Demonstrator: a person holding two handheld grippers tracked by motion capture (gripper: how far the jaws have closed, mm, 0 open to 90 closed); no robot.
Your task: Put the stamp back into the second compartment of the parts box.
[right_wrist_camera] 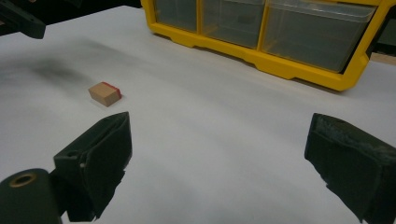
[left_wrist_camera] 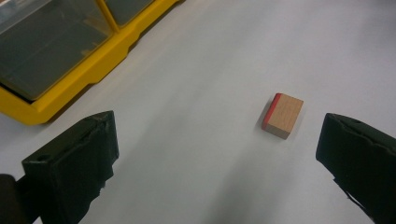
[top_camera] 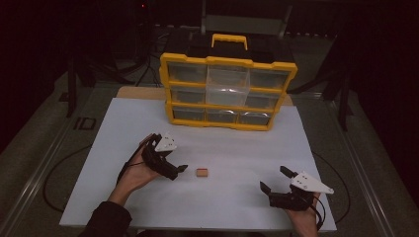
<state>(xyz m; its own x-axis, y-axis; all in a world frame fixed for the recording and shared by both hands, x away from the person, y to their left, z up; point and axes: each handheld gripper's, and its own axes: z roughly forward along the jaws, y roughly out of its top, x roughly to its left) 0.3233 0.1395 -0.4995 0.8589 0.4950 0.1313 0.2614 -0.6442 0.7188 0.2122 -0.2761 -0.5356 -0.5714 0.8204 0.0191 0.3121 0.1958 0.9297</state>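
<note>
block (top_camera: 201, 172): lies bare on the white sheet (top_camera: 148, 118), just beside your left gripper (top_camera: 179, 172), so it looks like your pick.
left gripper: jaws spread, aimed at it.
right gripper (top_camera: 274, 178): spread, empty, parked well apart.
organizer (top_camera: 227, 91): upright behind, drawers facing you.

I see a small rectangular wooden block (top_camera: 201, 172) with one red-painted end face (left_wrist_camera: 271, 111), lying flat on its broad side on the white tabletop. Its pale wood grain faces up. Nothing touches it; it sits alone, well in front of the yellow organiser.
</note>
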